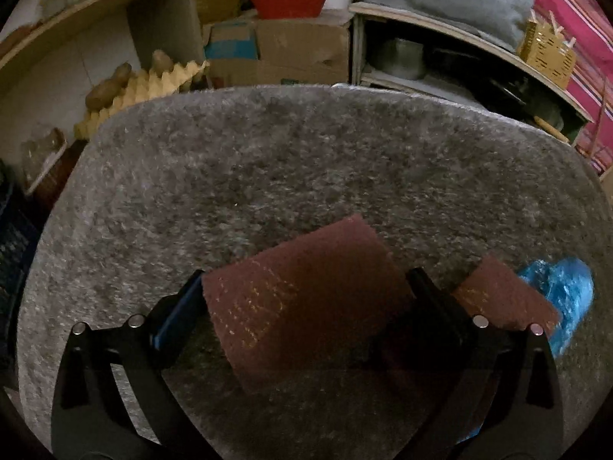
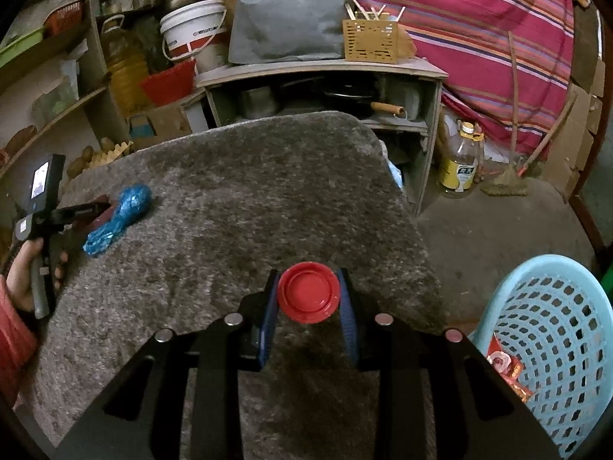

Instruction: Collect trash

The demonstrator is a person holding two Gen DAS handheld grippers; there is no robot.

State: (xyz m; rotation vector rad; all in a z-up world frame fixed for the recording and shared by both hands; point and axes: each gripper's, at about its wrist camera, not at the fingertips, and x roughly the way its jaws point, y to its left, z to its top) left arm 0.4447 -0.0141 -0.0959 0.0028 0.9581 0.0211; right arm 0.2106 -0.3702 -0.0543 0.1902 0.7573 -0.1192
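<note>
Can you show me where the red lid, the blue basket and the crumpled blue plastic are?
red lid (image 2: 308, 292), right wrist view, its round centre.
blue basket (image 2: 509, 291), right wrist view, its rim.
crumpled blue plastic (image 1: 563, 291), left wrist view, its bulging middle.

no legible text, bottle label (image 2: 458, 174) too blurred

Left wrist view: mounted behind the left gripper (image 1: 306, 291), looking steeply down and forward along its fingers; close to the rug (image 1: 268, 161).
Left view far field: shelves (image 1: 440, 38) beyond the rug's far edge.
Right wrist view: mounted behind the right gripper (image 2: 308, 299), looking down and forward, close to the rug (image 2: 249, 199) near its right edge.
Right view far field: same shelves (image 2: 318, 69), floor and basket (image 2: 555, 337) at right.
Shared area: rug, blue wrapper (image 1: 559, 295) (image 2: 118, 218), shelves.
Cross-view: left gripper (image 2: 82, 211) shows at the right view's left edge.
</note>
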